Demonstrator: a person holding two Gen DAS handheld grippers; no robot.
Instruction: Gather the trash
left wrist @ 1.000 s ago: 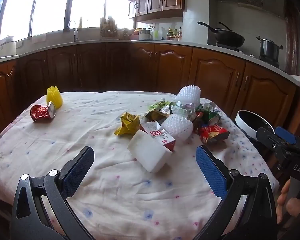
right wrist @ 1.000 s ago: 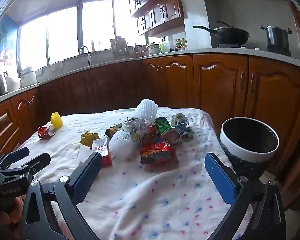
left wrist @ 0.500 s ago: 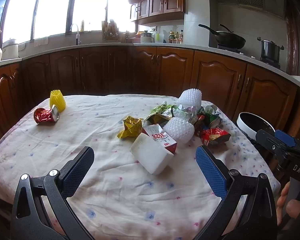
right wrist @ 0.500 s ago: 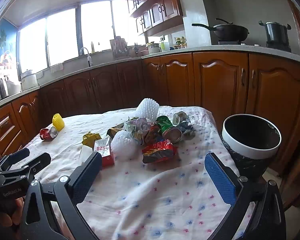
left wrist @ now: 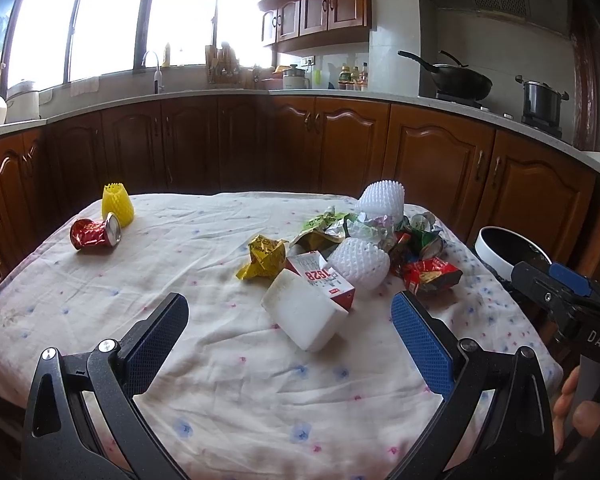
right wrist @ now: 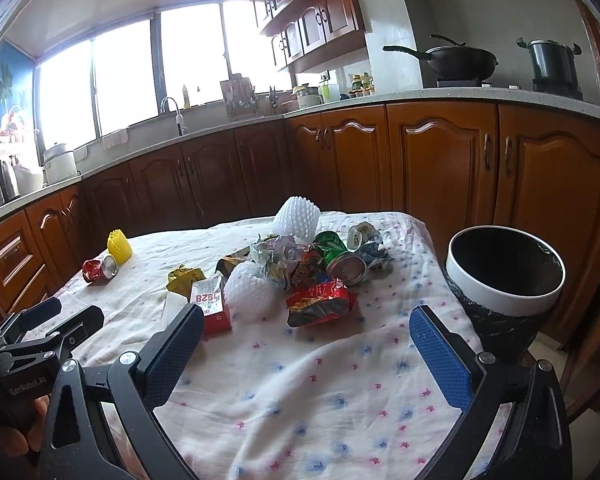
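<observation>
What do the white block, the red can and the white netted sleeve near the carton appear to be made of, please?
White block: likely foam, going by its matte, slightly grainy faces and rounded edges.
Red can: thin metal, seemingly aluminium, with a glossy dented red wall and a shiny silver end.
White netted sleeve: probably soft foam mesh, with a bumpy lattice surface and a matte finish.

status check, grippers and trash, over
Left gripper open, empty. Right gripper open, empty. Trash pile on table, bin at right edge. Nothing in the way.
</observation>
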